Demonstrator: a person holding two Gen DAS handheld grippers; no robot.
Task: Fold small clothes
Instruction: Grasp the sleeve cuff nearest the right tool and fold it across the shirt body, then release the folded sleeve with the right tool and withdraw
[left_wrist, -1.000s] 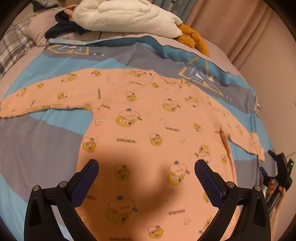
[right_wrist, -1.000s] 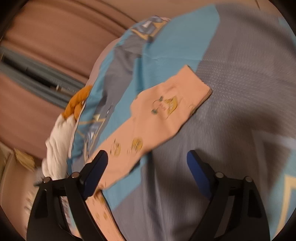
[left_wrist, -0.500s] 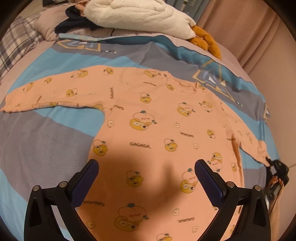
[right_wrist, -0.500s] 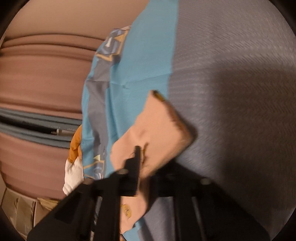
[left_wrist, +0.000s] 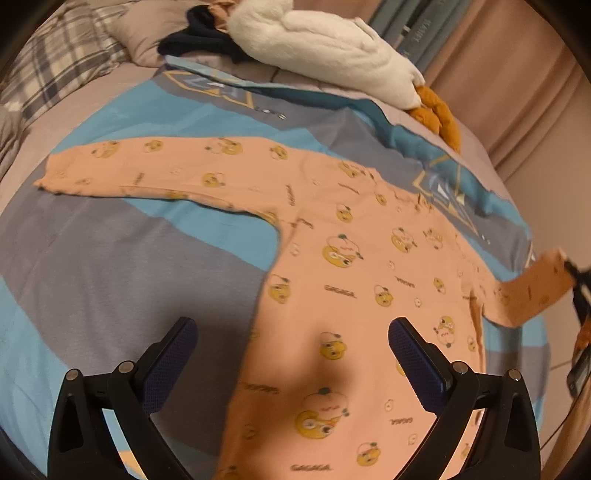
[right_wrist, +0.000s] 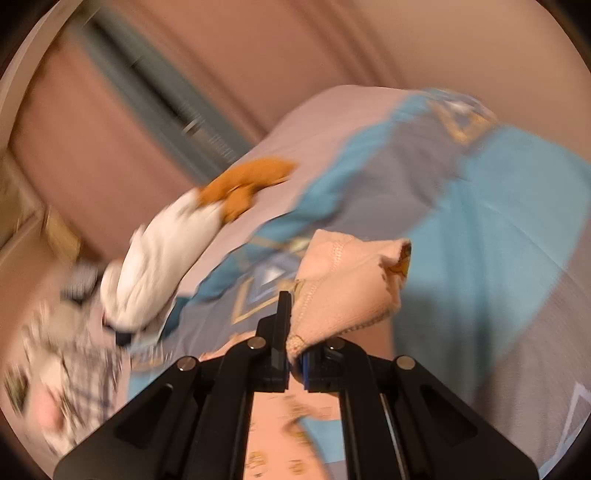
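- Peach long-sleeved baby top, yellow cartoon print, spread flat on the bed.
- One sleeve outstretched; the other's cuff lifted off the bed.

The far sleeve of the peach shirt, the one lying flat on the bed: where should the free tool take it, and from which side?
Grip the far sleeve at its cuff end, coming from beyond the cuff along the sleeve. It lies straight and flat, and its end edge is free.
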